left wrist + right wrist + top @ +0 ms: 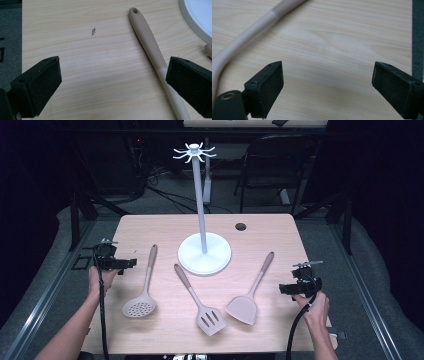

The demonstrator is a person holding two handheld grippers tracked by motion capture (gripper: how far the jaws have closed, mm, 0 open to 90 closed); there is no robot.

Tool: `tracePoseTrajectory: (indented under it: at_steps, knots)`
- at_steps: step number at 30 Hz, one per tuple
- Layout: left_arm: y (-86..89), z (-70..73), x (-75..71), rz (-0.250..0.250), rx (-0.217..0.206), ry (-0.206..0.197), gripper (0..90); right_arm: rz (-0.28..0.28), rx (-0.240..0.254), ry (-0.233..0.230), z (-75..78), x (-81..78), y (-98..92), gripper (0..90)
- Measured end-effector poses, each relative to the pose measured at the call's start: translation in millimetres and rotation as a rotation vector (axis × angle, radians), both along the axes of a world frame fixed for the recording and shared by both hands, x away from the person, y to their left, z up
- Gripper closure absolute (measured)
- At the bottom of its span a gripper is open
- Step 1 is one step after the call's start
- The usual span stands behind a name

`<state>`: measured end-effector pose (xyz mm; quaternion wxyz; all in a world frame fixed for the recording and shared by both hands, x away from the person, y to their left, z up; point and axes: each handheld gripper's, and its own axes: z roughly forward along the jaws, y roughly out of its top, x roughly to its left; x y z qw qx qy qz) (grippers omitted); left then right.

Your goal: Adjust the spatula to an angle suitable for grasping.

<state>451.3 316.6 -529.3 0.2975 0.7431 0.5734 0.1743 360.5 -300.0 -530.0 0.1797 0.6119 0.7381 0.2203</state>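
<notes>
Left gripper at the table's 9 o'clock edge, jaws spread wide, nothing between them, touching nothing. Skimmer lies just to its 3 o'clock, handle end up toward 12, perforated head at 6. In the left gripper view the skimmer handle runs past the inner side of the right-hand jaw, no contact I can confirm; hanging hole at the handle tip is clear there, too small to tell from the high view.

Centre: white stand at 12, slotted turner below it.

Solid turner lies at 9 o'clock of the right gripper, near but apart. Right gripper jaws also released, wide, empty. Right gripper view shows bare wood between the jaws and the turner's bent neck off at 10 o'clock.
</notes>
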Motion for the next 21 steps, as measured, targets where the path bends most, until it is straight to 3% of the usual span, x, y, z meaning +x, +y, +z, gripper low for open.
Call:
tracePoseTrajectory:
  at_steps: [7,10,14,18,21]
  knots:
    - [-3.9,1.4,-1.6,-0.010,0.001,-0.010,0.1,0.027,0.061,-0.023,6.2,-2.7,13.9,12.8]
    - [-5.1,0.9,-2.6,-0.013,0.001,-0.008,0.1,0.025,0.063,-0.031,6.4,-1.8,17.5,14.2]
    - [-6.0,-0.4,-1.9,-0.018,0.007,-0.011,0.2,0.023,0.093,-0.018,6.7,-0.2,23.1,15.3]
    - [-7.7,-2.9,-0.5,-0.024,0.001,-0.006,0.2,0.019,0.147,0.031,4.6,5.2,33.0,15.8]
    - [-9.8,-3.3,-0.6,-0.031,0.004,-0.004,0.2,0.036,0.156,0.019,6.8,7.4,45.9,20.2]
